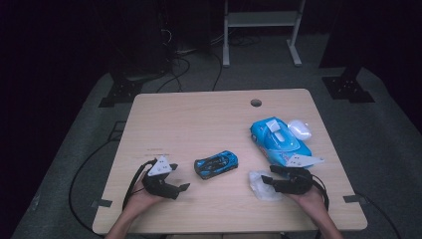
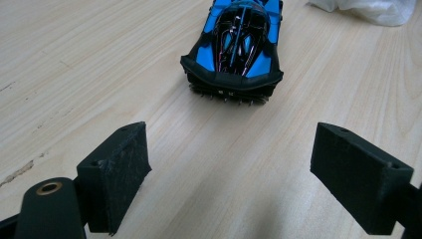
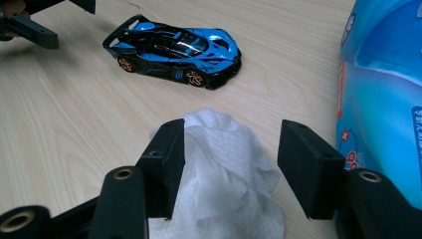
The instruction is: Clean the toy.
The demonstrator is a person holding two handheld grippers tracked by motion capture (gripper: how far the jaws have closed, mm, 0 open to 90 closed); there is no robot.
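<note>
Surface: light wood-grain table [image 1: 199, 114], rounded corners, with a round cable hole [image 1: 256, 103] near the far edge.
Room: dim; grey carpet around the table, black cables on the floor at the far left, a pale metal frame [image 1: 261, 20] behind, and dark stand feet at both far corners.
Toy car: blue and black sports car model [image 1: 216, 164], copper-coloured wheels, standing on its wheels at the table's middle front, between the two grippers and apart from both.
Wet wipe: crumpled white sheet [image 3: 224, 169] lying on the table to the right of the car, under the right gripper.
Wipes pack: blue soft pack [image 1: 278, 141] with a white flap lid, behind the wipe on the right side of the table.
White object: small rounded case [image 1: 299, 129] just beside the pack's far end.
Writing: print on the pack is too blurred to read.
Left gripper: [image 2: 231, 169] jaws wide apart, nothing between them, pointed at the car's rear end, low over the table.
Right gripper: [image 3: 231, 167] jaws spread, straddling the wipe; the pads are not pressing on it.
</note>
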